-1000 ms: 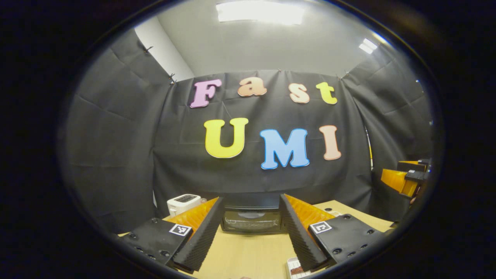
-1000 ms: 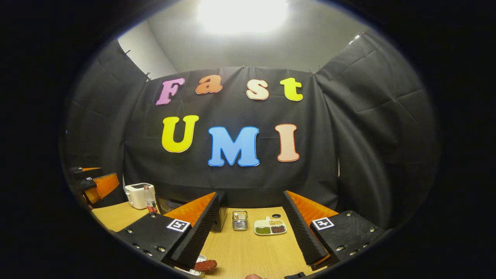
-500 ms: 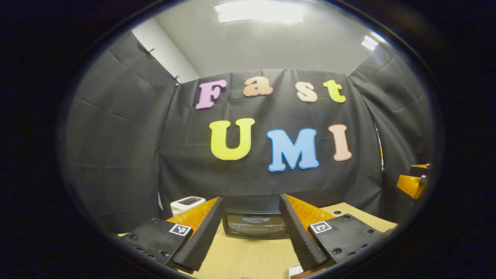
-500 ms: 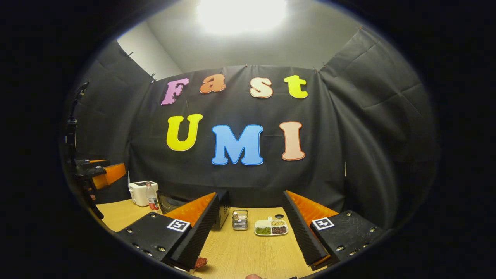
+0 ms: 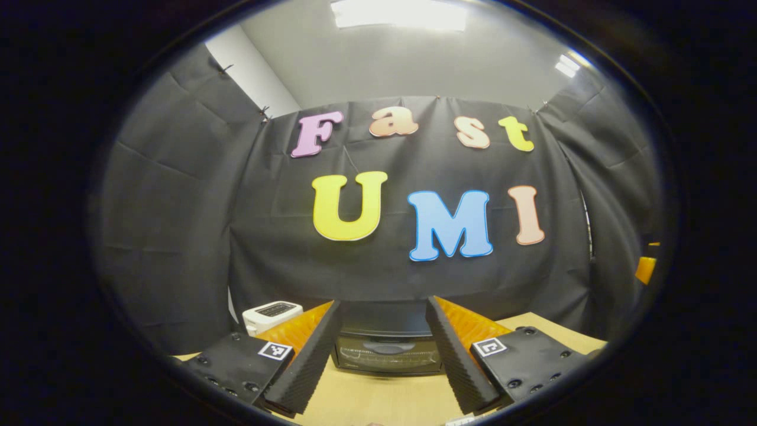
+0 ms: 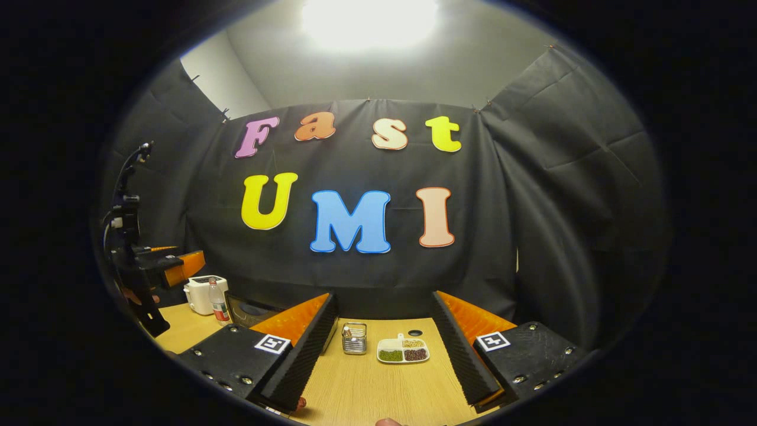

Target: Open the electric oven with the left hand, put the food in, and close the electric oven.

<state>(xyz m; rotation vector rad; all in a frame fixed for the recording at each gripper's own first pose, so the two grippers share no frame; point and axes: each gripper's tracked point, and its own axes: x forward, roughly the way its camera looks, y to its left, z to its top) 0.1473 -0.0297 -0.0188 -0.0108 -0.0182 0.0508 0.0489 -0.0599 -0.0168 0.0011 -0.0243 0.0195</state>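
Staged recording booth, not a home: black cloth walls pinned up, wooden table, white toaster, ceiling panel light.

Both views are lit from overhead by ceiling panels; in the right gripper view the lamp blooms into white glare. Fisheye distortion bows the wall cloth toward the rims (edges darken), while the tabletop stays evenly lit and sharp.
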